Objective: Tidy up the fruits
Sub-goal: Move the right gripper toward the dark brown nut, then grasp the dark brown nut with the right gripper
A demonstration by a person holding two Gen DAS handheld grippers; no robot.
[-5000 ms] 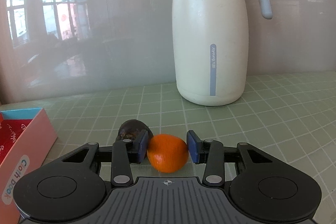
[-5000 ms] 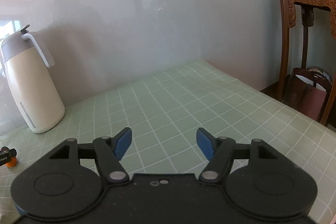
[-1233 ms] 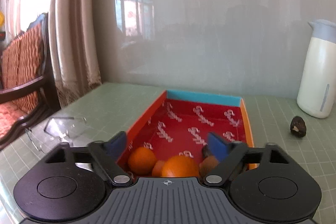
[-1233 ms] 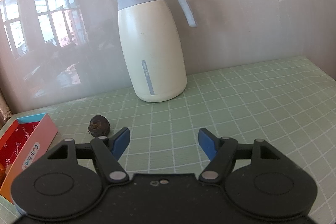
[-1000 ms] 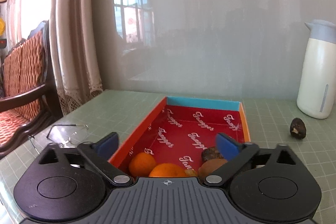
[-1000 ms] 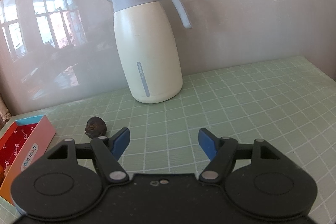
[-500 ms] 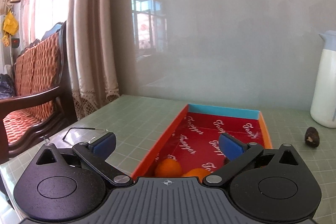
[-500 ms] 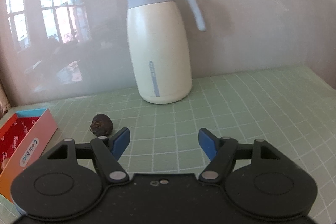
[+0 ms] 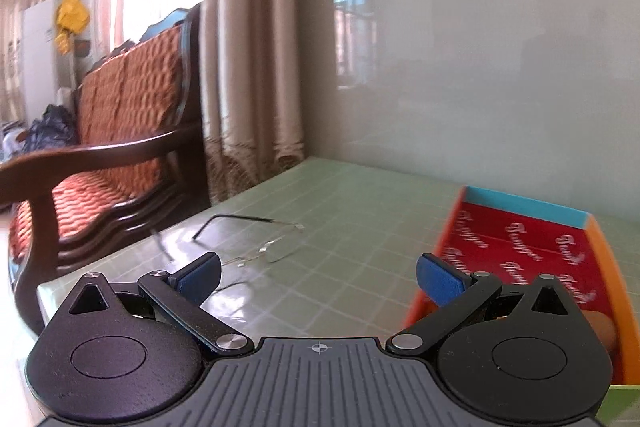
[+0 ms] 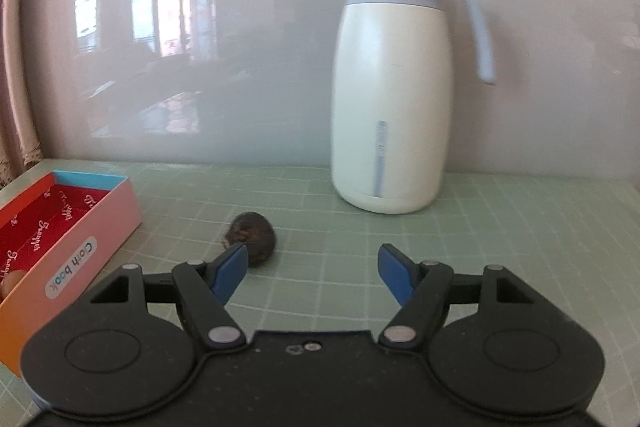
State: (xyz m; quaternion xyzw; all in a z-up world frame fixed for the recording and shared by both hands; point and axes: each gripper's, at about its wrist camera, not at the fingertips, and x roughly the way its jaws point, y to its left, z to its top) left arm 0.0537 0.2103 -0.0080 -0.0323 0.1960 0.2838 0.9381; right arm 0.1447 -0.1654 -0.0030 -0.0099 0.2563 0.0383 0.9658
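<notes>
The left gripper (image 9: 318, 273) hangs with jaws wide apart and empty over the eyeglasses (image 9: 256, 247) — a careless sweep could snag those thin frames. The red box (image 10: 60, 227) sits left. The dark fruit (image 10: 252, 233) lies just ahead of the right gripper (image 10: 310, 267), whose jaws stand apart, off toward its left finger — closing now could nudge it away.
</notes>
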